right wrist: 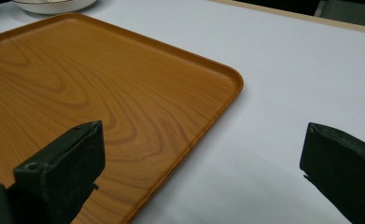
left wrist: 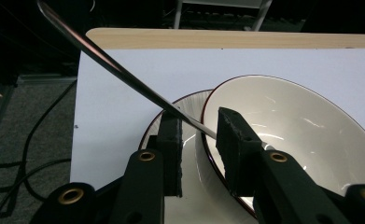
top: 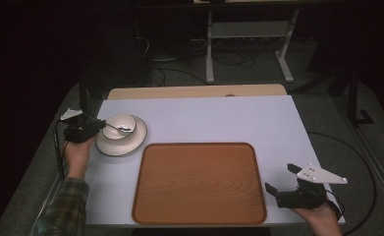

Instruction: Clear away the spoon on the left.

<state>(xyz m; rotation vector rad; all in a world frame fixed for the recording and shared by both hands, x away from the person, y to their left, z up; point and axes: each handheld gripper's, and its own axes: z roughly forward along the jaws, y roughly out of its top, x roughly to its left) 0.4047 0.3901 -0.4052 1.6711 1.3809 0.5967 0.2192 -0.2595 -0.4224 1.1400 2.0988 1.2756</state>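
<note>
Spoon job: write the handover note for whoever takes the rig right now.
Left gripper: jaws astride the spoon handle, gap showing, not yet clamped.
Right gripper: open, idle beside the tray, its left jaw over the tray's edge.
Bowl sits on the plate, left of the tray; the spoon lies in the bowl.
Done: left gripper lined up on the handle.
Left: probably close and lift the spoon; tray is bare.

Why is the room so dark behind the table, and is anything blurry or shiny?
High view: light falls on the table while the floor beyond stays dim. Left gripper view: glare streaks the bowl, and the spoon handle blurs near the lens. Right gripper view: the near jaws look soft.
</note>
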